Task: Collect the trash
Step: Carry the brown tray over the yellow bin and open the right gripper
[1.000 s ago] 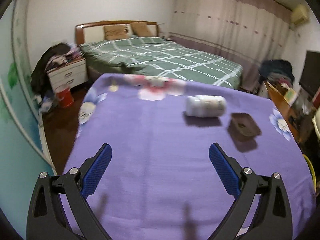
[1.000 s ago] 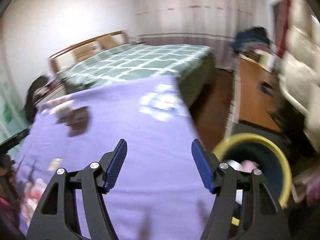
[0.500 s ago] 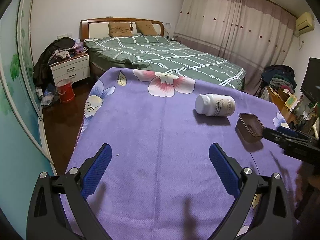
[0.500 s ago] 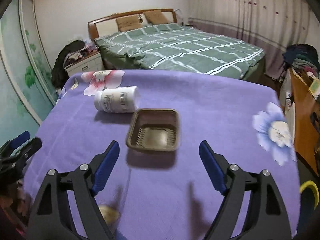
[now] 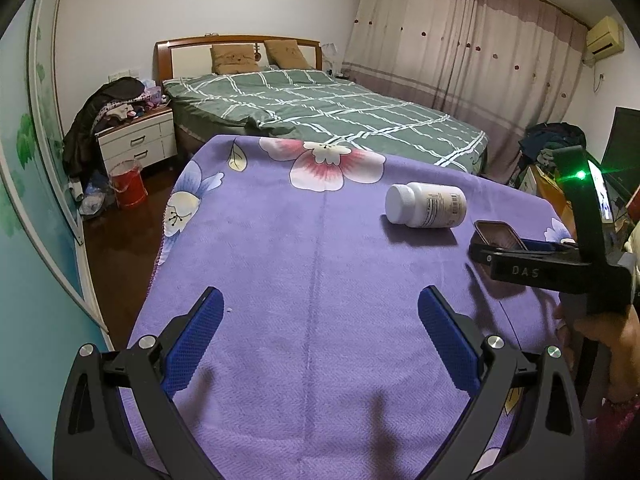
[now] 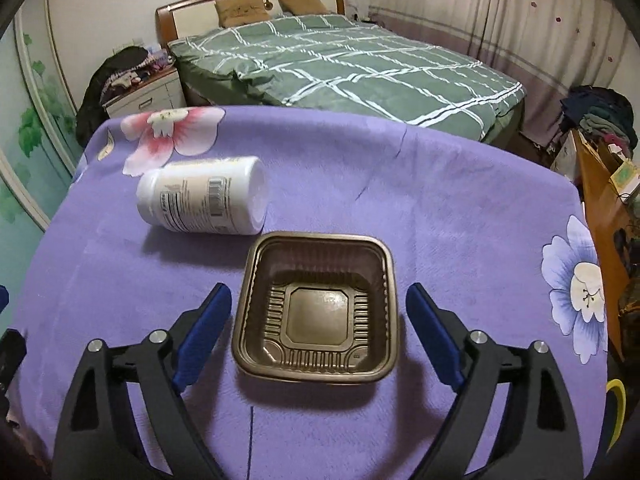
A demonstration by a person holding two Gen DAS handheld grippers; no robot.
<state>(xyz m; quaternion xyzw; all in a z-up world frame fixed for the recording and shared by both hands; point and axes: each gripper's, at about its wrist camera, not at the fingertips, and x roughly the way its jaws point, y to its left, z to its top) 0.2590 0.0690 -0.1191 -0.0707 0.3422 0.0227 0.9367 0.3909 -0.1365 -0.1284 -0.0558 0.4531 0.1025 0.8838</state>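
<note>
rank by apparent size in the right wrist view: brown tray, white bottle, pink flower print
1. brown tray, though it sits nearest the camera
2. white bottle
3. pink flower print, close to the bottle in size, so that order is unsure

left gripper (image 5: 320, 316) hangs low with its jaws spread wide, blue pads facing each other, nothing between them. right gripper (image 6: 318, 312) has its jaws wide apart too and tilts downward. in the left view it reaches in from the right side, a hand (image 5: 608, 332) gripping its handle.
</note>
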